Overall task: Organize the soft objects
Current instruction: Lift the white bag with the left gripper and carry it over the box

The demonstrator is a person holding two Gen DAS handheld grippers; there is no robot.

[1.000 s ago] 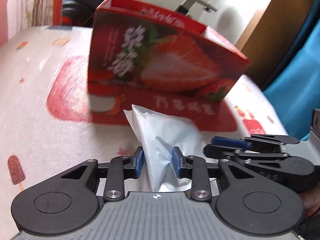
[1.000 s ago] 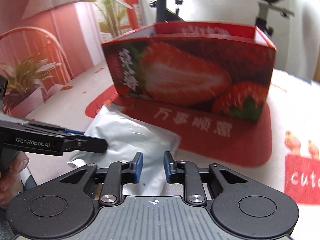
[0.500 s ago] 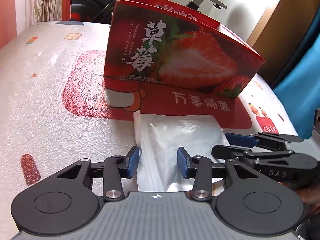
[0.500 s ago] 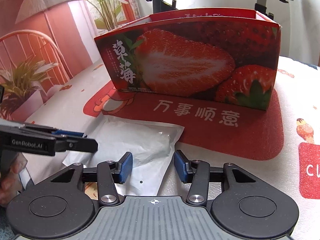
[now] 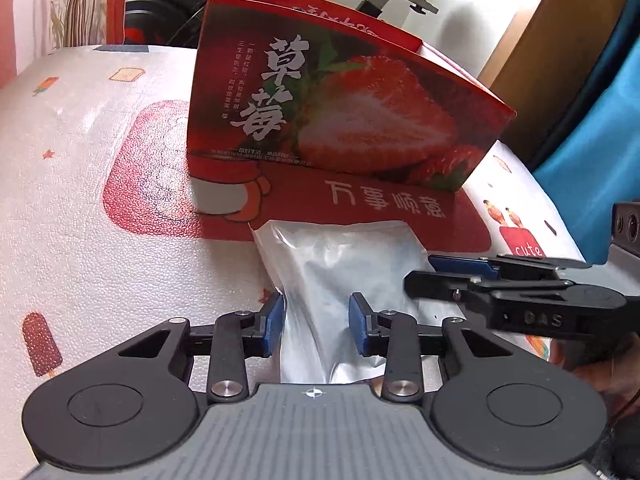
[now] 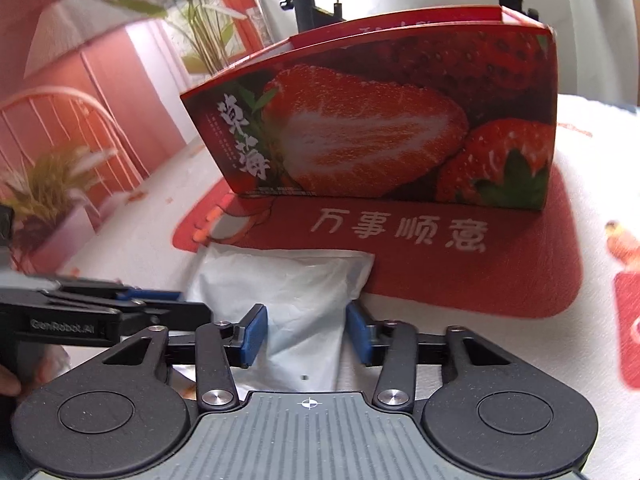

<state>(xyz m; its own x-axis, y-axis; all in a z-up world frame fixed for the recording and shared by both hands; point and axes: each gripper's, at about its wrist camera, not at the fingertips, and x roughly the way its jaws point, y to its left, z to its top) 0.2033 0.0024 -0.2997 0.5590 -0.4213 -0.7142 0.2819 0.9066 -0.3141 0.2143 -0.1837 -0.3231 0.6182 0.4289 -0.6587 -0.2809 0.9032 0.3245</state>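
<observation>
The white pouch [image 5: 340, 264] lies flat on the bench before the strawberry box [image 5: 340, 104], between both closing tongs, left [image 5: 316, 320] and right [image 6: 306, 332]; neither pinches yet. Likely light, limp, slippery: grip its near edge.

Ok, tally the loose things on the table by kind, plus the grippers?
White soft pouch: 1
Strawberry box: 1
Grippers: 2, the left gripper and the right gripper, both closing with the pouch between the jaws
Total: 4
</observation>
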